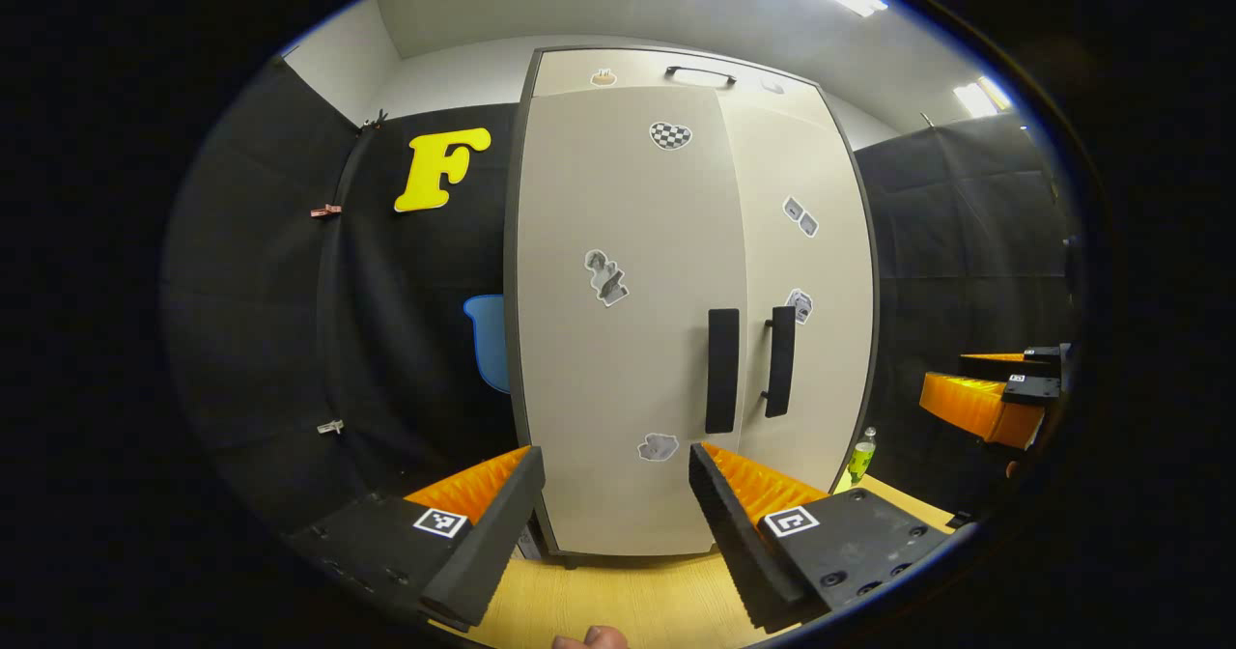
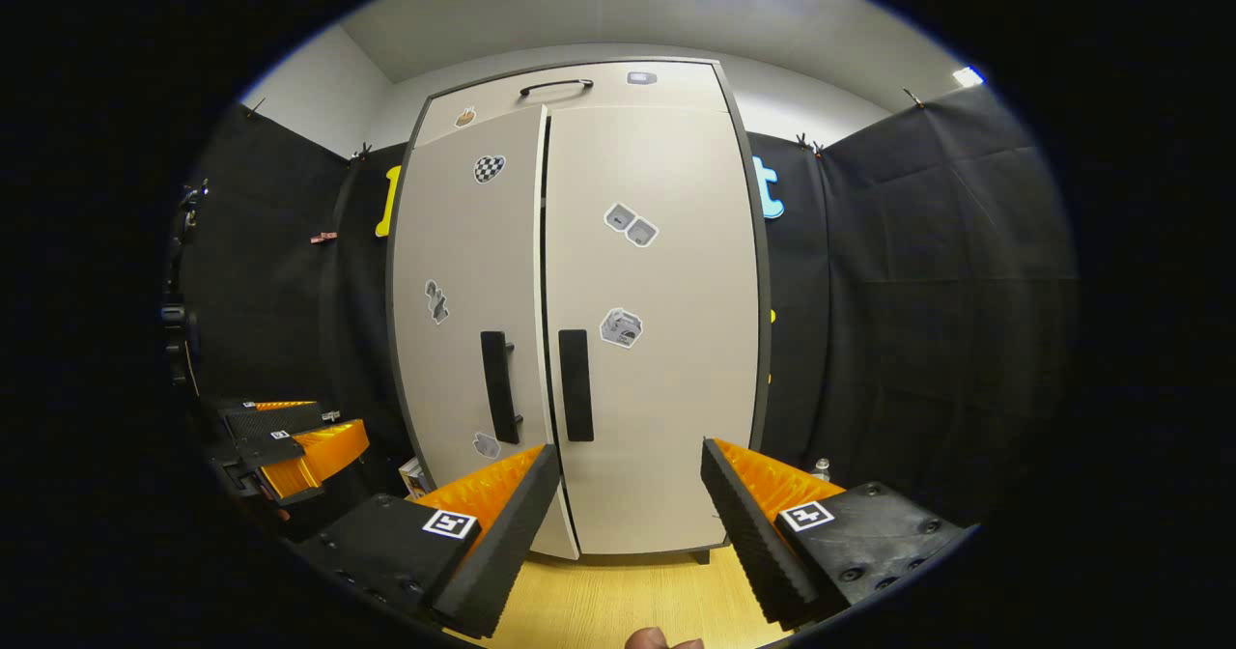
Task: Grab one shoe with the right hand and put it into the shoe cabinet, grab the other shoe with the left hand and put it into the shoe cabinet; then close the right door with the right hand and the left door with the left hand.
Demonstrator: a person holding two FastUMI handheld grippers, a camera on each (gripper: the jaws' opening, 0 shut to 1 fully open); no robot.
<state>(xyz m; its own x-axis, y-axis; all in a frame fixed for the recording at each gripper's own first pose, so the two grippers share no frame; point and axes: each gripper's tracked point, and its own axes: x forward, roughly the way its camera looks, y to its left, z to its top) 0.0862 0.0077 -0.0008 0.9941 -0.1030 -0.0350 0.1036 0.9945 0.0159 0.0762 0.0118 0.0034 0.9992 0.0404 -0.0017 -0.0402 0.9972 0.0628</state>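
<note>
Black cloth walls close in the booth on every side, under a pale ceiling with strip lights, and a light wooden floor (image 1: pixel 618 596) runs up to the foot of the shoe cabinet (image 1: pixel 618 340). It stands upright against the back wall, tall and beige with a dark frame. Its left door (image 2: pixel 463 340) and right door (image 2: pixel 657 340) both appear pushed to; in the right gripper view a thin dark seam shows between them, and the left door's edge stands slightly proud of the right one. Each door carries a black vertical handle near the seam, the two handles side by side, and small stickers are scattered over both fronts. A shallow top panel above the doors has its own black handle (image 1: pixel 700 73). No shoe can be made out with the doors shut as they are.

At the bottom of the left gripper view the left tool (image 1: pixel 616 514) points at the lower part of the left door, its fingers spread wide apart with nothing between them. The right tool (image 2: pixel 630 523) faces the lower right door with its fingers likewise apart and bare. Neither touches the cabinet. Each tool also appears off to the side in the other's view. A small bottle (image 1: pixel 861 456) stands on the floor just right of the cabinet.
</note>
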